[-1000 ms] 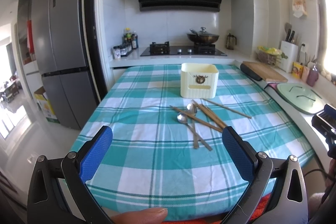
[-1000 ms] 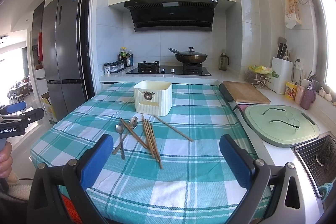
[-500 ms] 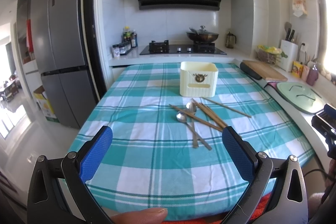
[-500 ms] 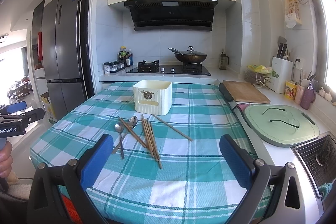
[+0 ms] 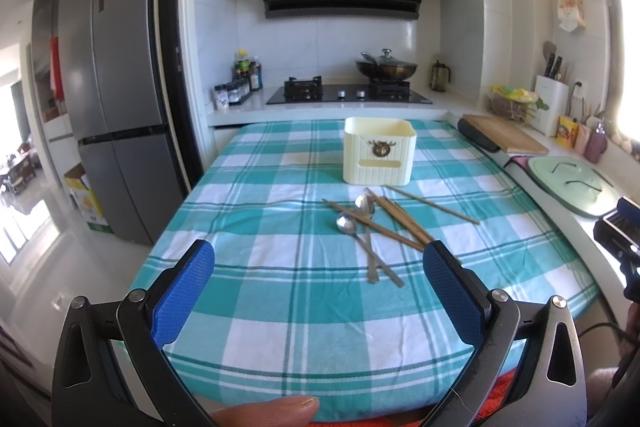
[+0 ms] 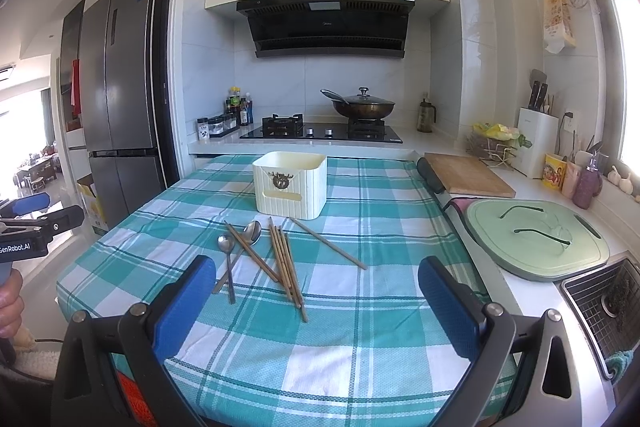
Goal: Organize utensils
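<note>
Two spoons (image 5: 362, 223) and loose chopsticks (image 6: 285, 261) on checked tablecloth (image 6: 360, 307), ahead of both grippers; cream holder (image 6: 290, 185) beyond. Left gripper (image 5: 318, 291), right gripper (image 6: 316, 303): fingers wide, empty.

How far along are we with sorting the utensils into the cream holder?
Nothing looks done: the two spoons and the chopsticks all lie loose on the checked cloth in front of the cream holder. Nothing is in hand; left gripper and right gripper are open. Everything remains.
</note>
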`<action>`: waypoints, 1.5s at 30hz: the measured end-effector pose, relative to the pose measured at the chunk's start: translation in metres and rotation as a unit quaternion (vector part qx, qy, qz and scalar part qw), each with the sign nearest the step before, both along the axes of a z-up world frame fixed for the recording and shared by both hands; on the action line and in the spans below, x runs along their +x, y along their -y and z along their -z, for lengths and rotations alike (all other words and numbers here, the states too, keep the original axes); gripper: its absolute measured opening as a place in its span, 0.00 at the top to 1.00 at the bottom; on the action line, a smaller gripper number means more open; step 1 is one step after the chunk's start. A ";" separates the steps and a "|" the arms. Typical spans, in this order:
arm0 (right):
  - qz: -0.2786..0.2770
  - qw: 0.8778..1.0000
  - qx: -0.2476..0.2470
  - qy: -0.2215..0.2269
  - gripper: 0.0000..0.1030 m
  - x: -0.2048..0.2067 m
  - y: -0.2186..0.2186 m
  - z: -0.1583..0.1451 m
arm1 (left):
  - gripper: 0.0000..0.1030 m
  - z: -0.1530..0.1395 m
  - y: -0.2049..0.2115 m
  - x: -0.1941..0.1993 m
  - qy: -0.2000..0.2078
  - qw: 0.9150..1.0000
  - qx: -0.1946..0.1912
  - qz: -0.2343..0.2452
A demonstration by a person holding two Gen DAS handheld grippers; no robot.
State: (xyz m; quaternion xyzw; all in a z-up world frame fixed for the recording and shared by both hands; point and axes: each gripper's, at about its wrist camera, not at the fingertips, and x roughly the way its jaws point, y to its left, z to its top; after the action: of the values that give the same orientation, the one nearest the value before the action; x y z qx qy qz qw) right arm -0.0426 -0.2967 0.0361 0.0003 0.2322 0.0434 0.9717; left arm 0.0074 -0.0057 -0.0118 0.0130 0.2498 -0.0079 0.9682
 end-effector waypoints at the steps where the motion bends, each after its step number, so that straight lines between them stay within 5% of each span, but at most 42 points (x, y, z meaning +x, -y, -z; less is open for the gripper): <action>1: 0.000 1.000 0.000 0.000 0.00 0.000 0.000 0.000 | 0.00 0.000 0.000 0.000 0.000 1.000 0.000 0.000; 17: -0.001 1.000 0.001 -0.004 0.00 0.005 0.002 0.001 | 0.00 0.002 0.000 0.005 -0.005 1.000 0.001 0.001; 31: 0.002 1.000 0.012 -0.019 0.00 0.019 0.008 0.012 | 0.00 0.013 0.010 0.028 -0.050 0.999 0.007 0.006; 38: -0.001 0.999 0.018 -0.046 0.00 0.043 0.011 0.029 | 0.00 0.032 0.019 0.065 -0.094 0.995 0.014 0.007; 45: -0.002 0.997 0.025 -0.071 0.00 0.070 0.016 0.047 | 0.00 0.083 0.030 0.151 -0.159 0.987 0.024 -0.016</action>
State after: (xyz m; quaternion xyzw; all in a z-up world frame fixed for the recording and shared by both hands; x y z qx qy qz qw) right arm 0.0271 -0.3130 -0.0112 0.0268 0.2990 0.0505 0.9525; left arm 0.1586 -0.0354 -0.0944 0.0306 0.4006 0.0112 0.9157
